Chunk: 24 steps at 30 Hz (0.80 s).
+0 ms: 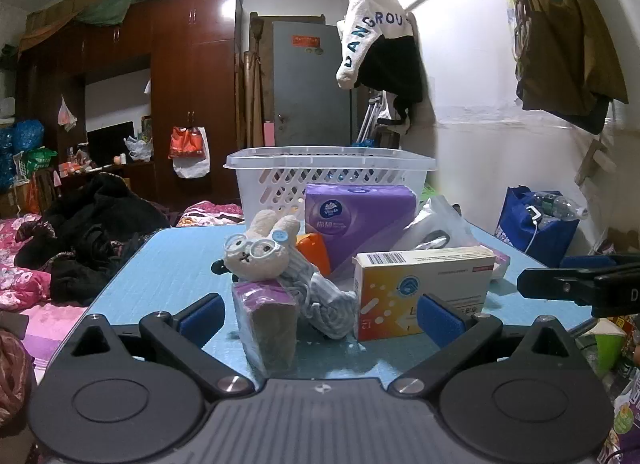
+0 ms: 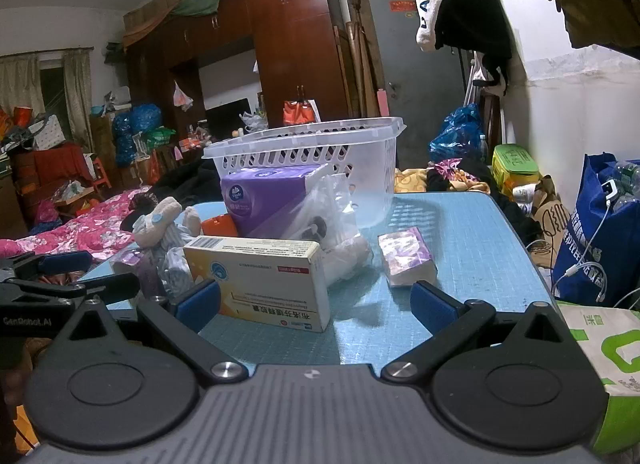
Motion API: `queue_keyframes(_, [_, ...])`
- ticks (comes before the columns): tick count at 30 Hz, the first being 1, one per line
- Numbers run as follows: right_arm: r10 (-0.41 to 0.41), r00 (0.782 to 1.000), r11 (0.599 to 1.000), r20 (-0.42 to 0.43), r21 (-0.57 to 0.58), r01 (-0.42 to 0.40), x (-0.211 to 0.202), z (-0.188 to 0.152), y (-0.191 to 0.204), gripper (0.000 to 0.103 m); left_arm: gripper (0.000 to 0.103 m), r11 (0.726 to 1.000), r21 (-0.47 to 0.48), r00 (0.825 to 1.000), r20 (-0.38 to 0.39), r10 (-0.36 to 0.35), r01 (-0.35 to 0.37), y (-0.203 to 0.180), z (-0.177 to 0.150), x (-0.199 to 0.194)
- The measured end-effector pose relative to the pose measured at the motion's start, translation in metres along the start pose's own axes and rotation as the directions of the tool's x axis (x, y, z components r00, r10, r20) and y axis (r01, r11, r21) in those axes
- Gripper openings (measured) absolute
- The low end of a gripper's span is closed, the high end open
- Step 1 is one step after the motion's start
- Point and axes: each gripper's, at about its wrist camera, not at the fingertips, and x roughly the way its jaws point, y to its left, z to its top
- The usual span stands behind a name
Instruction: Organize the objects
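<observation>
On the blue table (image 1: 160, 264): a heap of loose items in front of a white plastic basket (image 1: 332, 168).
Left gripper (image 1: 320, 314): fingers spread wide, holding nothing; a small purple tissue pack (image 1: 266, 328) stands between them.
Right gripper (image 2: 316, 304): fingers also wide apart, holding nothing, with a yellow-and-white medicine box (image 2: 260, 280) lying just ahead.
Other items: plush bunny with glasses (image 1: 260, 252), large purple tissue pack (image 1: 356, 220), clear plastic bag (image 2: 328, 216), second small tissue pack (image 2: 406, 256).

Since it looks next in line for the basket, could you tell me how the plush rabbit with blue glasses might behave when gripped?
The beige plush rabbit with blue glasses will probably squash between the fingers, being soft fabric. Its striped cloth body sags over the small purple tissue pack, so it would likely dangle limply when lifted. It seems light, and may drag that pack along.
</observation>
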Motion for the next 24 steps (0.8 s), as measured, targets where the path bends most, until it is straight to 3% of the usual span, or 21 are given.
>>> queue_keyframes(24, [-0.001,1.000,1.000,-0.001,-0.001,0.001,0.0002,-0.0002,-0.0001,0.103,0.103,1.000,0.005,1.000,-0.008,-0.008,0.008,-0.0009,-0.0007,-0.0001])
